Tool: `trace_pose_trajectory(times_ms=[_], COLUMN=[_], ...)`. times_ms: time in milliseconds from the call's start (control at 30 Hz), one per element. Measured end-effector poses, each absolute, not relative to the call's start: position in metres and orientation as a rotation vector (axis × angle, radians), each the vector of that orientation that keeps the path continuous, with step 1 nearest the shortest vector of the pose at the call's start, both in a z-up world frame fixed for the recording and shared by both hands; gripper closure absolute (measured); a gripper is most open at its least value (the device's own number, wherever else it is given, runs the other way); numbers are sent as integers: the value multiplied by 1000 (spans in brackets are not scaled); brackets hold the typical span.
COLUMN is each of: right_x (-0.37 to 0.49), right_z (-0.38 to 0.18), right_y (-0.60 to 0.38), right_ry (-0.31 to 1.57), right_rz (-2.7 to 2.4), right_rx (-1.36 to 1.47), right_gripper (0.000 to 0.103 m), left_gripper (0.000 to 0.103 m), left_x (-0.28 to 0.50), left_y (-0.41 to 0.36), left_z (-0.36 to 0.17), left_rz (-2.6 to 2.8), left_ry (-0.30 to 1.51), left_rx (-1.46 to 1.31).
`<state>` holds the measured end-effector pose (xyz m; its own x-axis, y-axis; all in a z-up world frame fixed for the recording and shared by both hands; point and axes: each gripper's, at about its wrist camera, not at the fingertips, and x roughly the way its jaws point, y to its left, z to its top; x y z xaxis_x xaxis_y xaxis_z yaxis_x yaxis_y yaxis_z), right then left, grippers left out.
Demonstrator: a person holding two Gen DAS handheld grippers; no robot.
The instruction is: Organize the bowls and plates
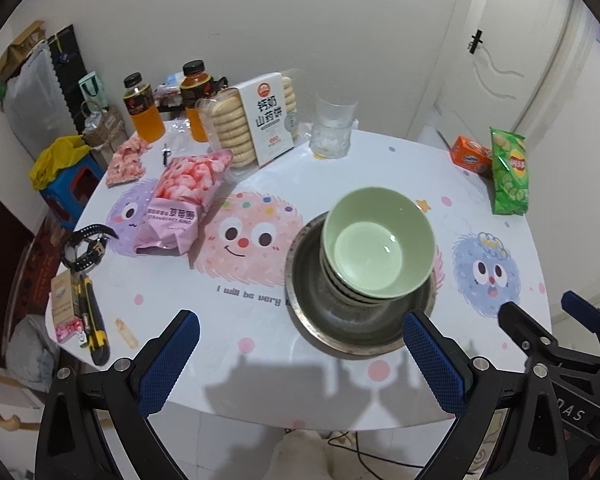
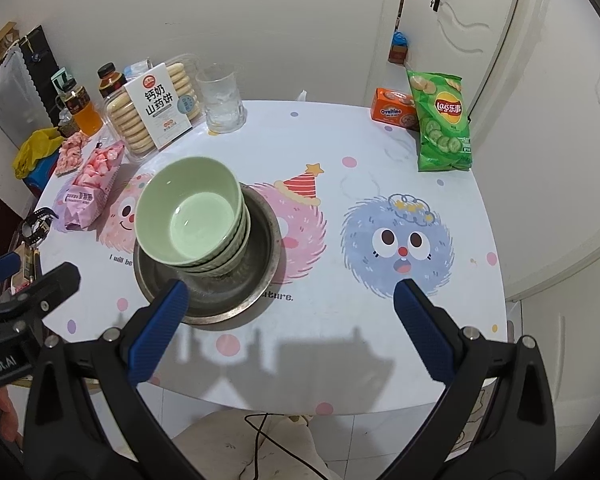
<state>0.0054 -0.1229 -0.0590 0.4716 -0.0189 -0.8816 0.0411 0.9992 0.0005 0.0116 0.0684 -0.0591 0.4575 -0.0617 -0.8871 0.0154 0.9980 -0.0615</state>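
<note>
A stack of green bowls [image 1: 378, 242] [image 2: 192, 216] stands inside a stack of metal plates [image 1: 324, 320] [image 2: 264, 240] near the middle of the cartoon-print table [image 1: 260, 380] [image 2: 340, 340]. My left gripper [image 1: 300, 332] hangs open above the near table edge, its right finger beside the plates' front rim, with nothing between the fingers. My right gripper [image 2: 292, 292] is open too, empty, with its left finger over the plates' near rim. Each gripper shows at the side of the other's view, the right gripper [image 1: 540, 312] and the left gripper [image 2: 40, 268].
Along the back stand a biscuit box [image 1: 256, 120] [image 2: 156, 106], juice bottles [image 1: 142, 106], and stacked glasses [image 1: 332, 128] [image 2: 222, 98]. A pink snack bag [image 1: 180, 204] [image 2: 92, 188], a watch [image 1: 84, 244] and a knife lie left. Green chips [image 1: 508, 172] [image 2: 442, 120] and an orange box [image 2: 394, 110] sit right.
</note>
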Motion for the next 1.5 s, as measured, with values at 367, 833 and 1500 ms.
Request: trace_pose_trajectory(times_ms=[367, 833, 1500], right_x=[7, 9, 8], right_z=[-60, -60, -59], right_y=[-124, -126, -130], right_ry=[1083, 1083, 1084], right_rz=[-41, -43, -50], right_rx=[25, 23, 22], right_gripper=[1, 1, 1], left_gripper=[0, 0, 0], left_x=[15, 15, 14], left_y=[70, 70, 69], left_z=[-65, -67, -68], left_rz=[-32, -45, -47], left_ry=[1117, 1122, 1129], left_rx=[-46, -46, -44])
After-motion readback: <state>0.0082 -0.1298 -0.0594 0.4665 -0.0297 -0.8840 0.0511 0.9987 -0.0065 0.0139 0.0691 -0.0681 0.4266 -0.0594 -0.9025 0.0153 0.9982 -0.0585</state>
